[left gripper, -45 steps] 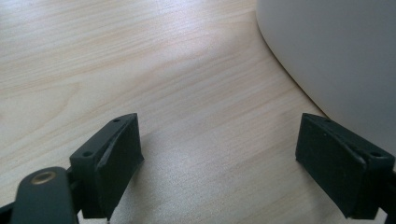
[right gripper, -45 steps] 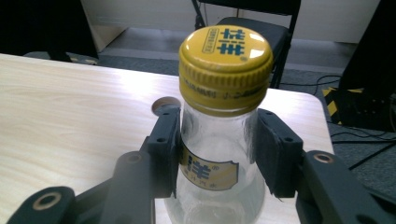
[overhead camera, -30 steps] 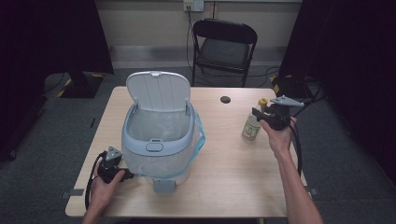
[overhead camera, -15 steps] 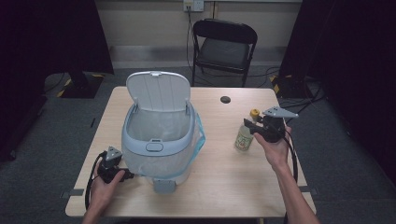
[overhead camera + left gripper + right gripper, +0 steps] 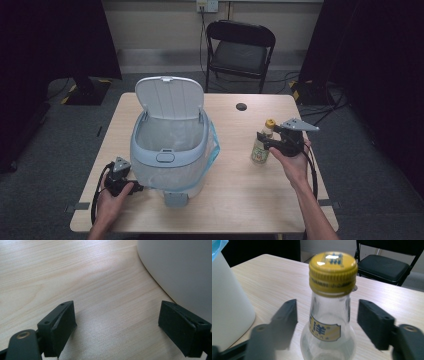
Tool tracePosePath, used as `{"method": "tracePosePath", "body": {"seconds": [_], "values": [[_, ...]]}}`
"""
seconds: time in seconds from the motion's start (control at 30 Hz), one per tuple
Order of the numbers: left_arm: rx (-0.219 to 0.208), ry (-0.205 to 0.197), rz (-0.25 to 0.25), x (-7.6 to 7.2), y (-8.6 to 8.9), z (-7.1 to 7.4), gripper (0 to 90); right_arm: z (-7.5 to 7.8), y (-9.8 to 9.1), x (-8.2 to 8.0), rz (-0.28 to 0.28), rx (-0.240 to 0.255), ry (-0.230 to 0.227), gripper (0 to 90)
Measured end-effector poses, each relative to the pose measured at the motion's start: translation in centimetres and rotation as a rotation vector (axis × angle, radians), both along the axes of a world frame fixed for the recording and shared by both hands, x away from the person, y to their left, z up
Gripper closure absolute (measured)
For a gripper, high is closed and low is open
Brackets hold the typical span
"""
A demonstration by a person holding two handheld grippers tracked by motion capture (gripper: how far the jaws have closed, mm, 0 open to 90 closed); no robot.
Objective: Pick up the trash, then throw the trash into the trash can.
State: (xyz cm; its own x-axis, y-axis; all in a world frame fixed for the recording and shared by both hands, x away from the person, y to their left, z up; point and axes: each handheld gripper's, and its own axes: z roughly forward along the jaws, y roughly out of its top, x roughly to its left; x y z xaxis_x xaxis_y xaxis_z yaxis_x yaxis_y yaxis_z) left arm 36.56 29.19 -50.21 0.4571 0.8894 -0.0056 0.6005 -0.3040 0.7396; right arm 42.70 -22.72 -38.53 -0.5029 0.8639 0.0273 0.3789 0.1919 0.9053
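Observation:
A clear glass bottle with a yellow cap and a yellow label stands upright on the wooden table, right of a pale blue pedal bin whose lid is up. My right gripper is around the bottle's neck. Its jaws have just been opening, and both pads stand apart from the glass. My left gripper lies open on the table at the bin's front left, next to the bin wall, with bare wood between its fingers.
A blue liner hangs over the bin's rim. A small black round cap lies at the table's far edge. A black folding chair stands behind the table. The bin's white side is left of the bottle.
The right gripper brought the bottle left toward the bin and a little nearer, then widened its jaws off the neck. The left hand has stayed still.

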Motion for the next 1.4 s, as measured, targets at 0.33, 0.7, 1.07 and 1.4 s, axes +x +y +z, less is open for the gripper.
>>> {"method": "tracePosePath", "body": {"seconds": [0.33, 0.7, 1.07, 1.4], "values": [[-0.001, 0.002, -0.001, 0.0, 0.0, 0.0, 13.7, -3.3, -0.7, -0.1, -0.053, 0.047, 0.059, 14.8], [-0.001, 0.002, -0.001, 0.0, 0.0, 0.0, 13.7, -7.7, -0.2, 0.3, -0.034, 0.032, 0.132, 14.9], [-0.001, 0.002, -0.001, 0.0, 0.0, 0.0, 13.7, -10.1, 0.3, 0.9, -0.045, -0.033, 0.151, 17.4], [0.000, 0.000, 0.000, 0.0, 0.0, 0.0, 13.6, -10.7, 0.8, 1.2, -0.052, -0.068, 0.145, 25.7]]}}
